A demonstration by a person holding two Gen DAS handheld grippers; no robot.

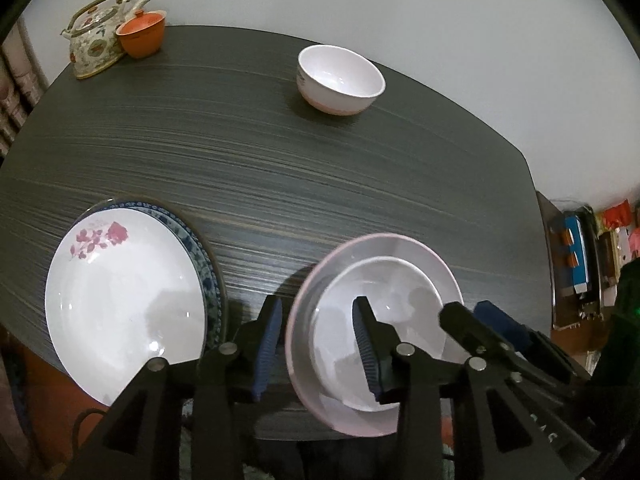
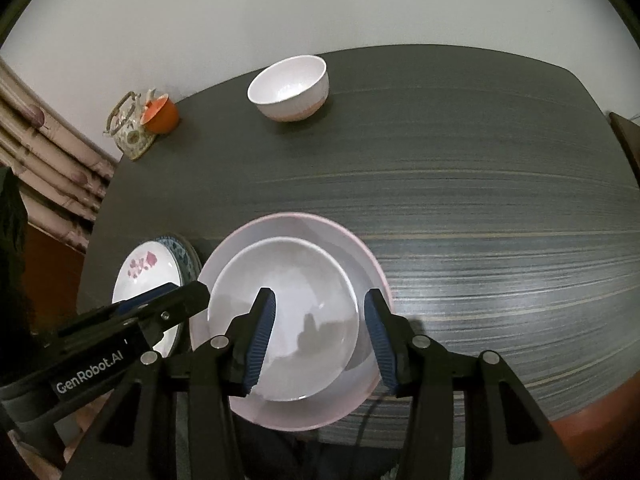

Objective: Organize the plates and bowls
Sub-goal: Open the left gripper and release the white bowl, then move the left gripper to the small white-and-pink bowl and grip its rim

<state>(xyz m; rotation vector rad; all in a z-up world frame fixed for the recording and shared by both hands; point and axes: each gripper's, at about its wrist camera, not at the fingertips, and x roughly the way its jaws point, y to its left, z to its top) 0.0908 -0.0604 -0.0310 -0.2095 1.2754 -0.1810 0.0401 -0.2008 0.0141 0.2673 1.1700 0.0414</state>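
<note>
I'm mid-stacking, I'd say; a shallow white bowl (image 2: 284, 320) sits nested in the pink-rimmed plate (image 2: 360, 256) at the near edge of the counter (image 2: 500, 200); a 2nd stack, floral plate (image 1: 120, 292) on a blue-patterned plate (image 1: 204, 264), lies just to its left; one deep bowl (image 2: 290, 88) stands alone, well apart at the far side. Left gripper (image 1: 316, 344) has jaws released, straddling the pink plate's left rim, one finger outside, one over the bowl; right gripper (image 2: 320, 340) likewise released, jaws spread across the bowl's right half & the plate rim; whether any pad touches, can't tell. Both tools point fwd & tilt down, side by side, left one crossing into the right view. Next, prob. go for the far bowl: lift clear, reach across, close on its rim w/o tipping. Teapot (image 1: 96, 36) & orange cup (image 1: 142, 36) at the far-left corner look outside the job.
</note>
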